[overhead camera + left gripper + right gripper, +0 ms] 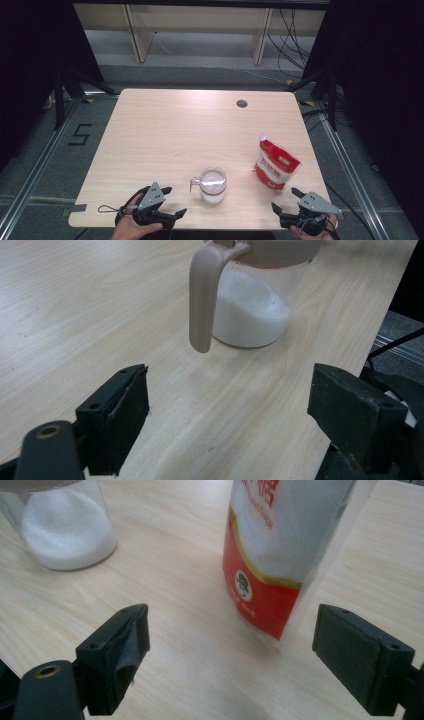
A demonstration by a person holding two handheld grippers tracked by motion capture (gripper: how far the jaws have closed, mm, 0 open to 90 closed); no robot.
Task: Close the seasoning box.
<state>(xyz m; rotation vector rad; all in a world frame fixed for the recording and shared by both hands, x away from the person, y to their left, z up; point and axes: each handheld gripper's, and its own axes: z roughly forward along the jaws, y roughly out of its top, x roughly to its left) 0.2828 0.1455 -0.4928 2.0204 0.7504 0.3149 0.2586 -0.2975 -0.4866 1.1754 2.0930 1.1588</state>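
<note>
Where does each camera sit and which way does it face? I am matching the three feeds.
High view: above the person's side, facing forward and down on the table; both hands and tools show.
Left gripper view: rides the left tool, facing the jar; open jaws show.
Right gripper view: rides the right tool, facing the bag; open jaws show.
Both gripper views share the jar of white grains.

In the left gripper view the jar (250, 305) is cut off at twelve o'clock, its lid barely showing. In the right gripper view the pouch (280, 550) loses its top at twelve o'clock; its red lettering is blurred, perhaps a sugar label. The jar's top is cropped at ten o'clock.
</note>
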